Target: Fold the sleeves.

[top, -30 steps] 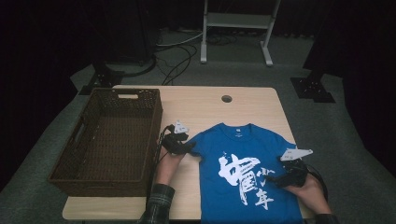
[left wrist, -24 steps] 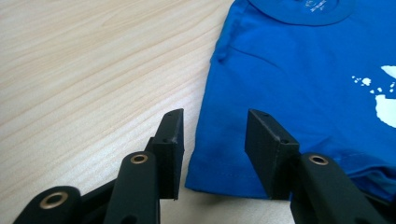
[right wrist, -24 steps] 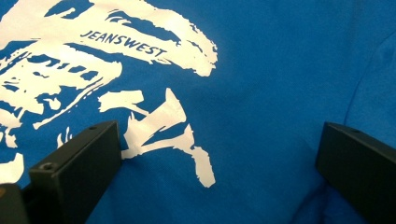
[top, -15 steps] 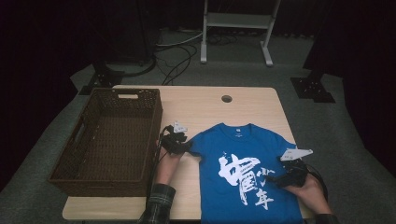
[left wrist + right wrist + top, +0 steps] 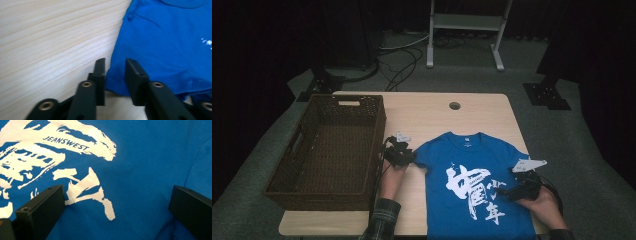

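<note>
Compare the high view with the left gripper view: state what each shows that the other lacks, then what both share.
High view alone: the brown wicker basket, the whole table with its round hole, the shirt's white print, and the right gripper resting on the shirt.

Left gripper view alone: the left gripper up close, its jaws having just been closing around the sleeve edge, a narrow gap left between them.

Both share: the blue T-shirt lying flat on pale wood.

Matt blue cloth shirt (image 5: 477, 185); pale grained wood table (image 5: 432, 112); basket (image 5: 332, 145) probably woven wicker.
</note>
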{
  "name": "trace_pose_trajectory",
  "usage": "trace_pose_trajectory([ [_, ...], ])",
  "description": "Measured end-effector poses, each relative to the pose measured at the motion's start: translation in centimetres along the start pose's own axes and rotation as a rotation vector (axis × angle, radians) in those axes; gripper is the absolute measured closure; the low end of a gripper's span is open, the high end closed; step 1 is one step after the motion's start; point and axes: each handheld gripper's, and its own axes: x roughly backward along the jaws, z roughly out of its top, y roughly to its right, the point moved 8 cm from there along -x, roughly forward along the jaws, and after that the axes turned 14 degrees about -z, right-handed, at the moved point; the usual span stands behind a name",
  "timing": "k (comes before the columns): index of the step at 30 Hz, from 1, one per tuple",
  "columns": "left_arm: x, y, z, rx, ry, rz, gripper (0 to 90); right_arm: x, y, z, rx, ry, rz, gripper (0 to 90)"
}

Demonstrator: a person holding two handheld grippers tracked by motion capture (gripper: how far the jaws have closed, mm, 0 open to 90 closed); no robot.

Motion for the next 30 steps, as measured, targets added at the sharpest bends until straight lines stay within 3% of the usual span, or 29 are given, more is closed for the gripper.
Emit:
trace_pose_trajectory([
  [2, 0.0, 0.1, 0.0, 0.023, 0.007, -0.022, 83.0, 0.0, 0.0, 0.0, 0.0, 0.0, 0.001, 0.0],
  [4, 0.1, 0.2, 0.1, 0.019, 0.006, -0.016, 86.3, 0.0, 0.0, 0.0, 0.0, 0.0, 0.001, 0.0],
  [8, 0.6, 0.9, 0.9, 0.011, 0.054, -0.04, 86.8, 0.0, 0.0, 0.0, -0.001, -0.001, 0.0, 0.0],
  [19, 0.9, 2.7, 3.0, -0.041, 0.066, -0.067, 86.8, 0.0, 0.0, 0.0, 0.0, 0.0, 0.0, 0.0],
  [30, -0.1, 3.8, 4.2, -0.073, 0.057, -0.086, 86.8, 0.0, 0.0, 0.0, 0.0, 0.0, 0.0, 0.0],
])
